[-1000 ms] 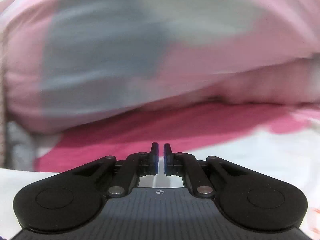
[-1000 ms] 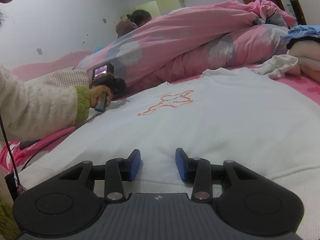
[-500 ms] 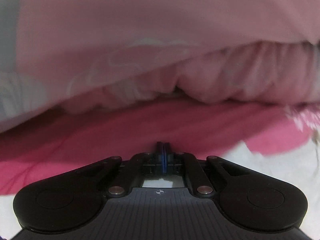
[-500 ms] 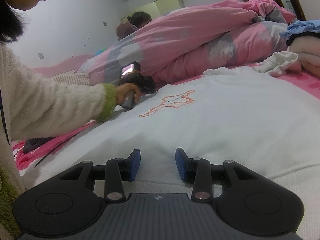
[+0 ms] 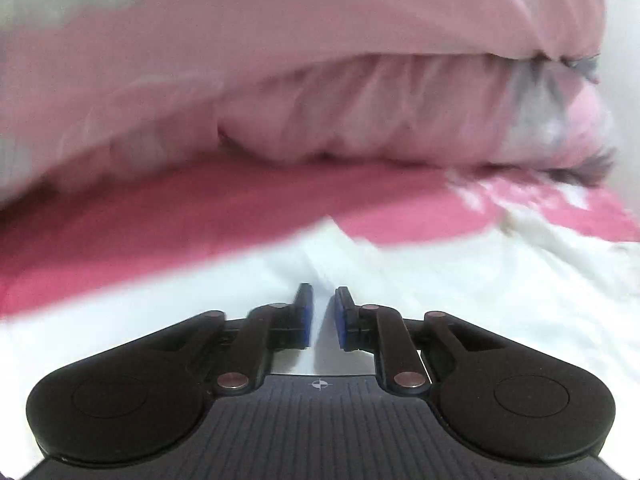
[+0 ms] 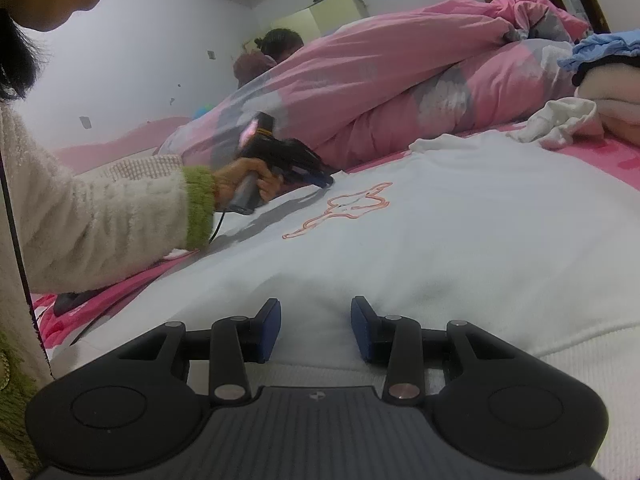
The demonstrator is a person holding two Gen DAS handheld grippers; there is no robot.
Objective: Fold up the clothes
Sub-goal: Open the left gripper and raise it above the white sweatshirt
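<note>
Sweatshirt (image 6: 460, 240): white, spread flat on the pink sheet (image 6: 624, 164), filling the middle of the bed.
Left gripper (image 5: 320, 312): jaws opening, at the sweatshirt's far edge; whether cloth lies between the pads, cannot tell.
Right gripper (image 6: 314, 328): released, jaws apart over the near hem.
Quilt (image 6: 400, 92): pink, bunched at 12 o'clock, walling off the far side.
Clothes pile (image 6: 600, 92): 2 o'clock.

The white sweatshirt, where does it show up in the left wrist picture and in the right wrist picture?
Left wrist: the white sweatshirt fills the lower middle and right, under the left claw, whose jaws are opening just above the cloth.
Right wrist: it spreads across the centre and right, orange outline print at mid-left, ahead of the right claw.
Shared landmark: the pink duvet bunched behind it.
</note>
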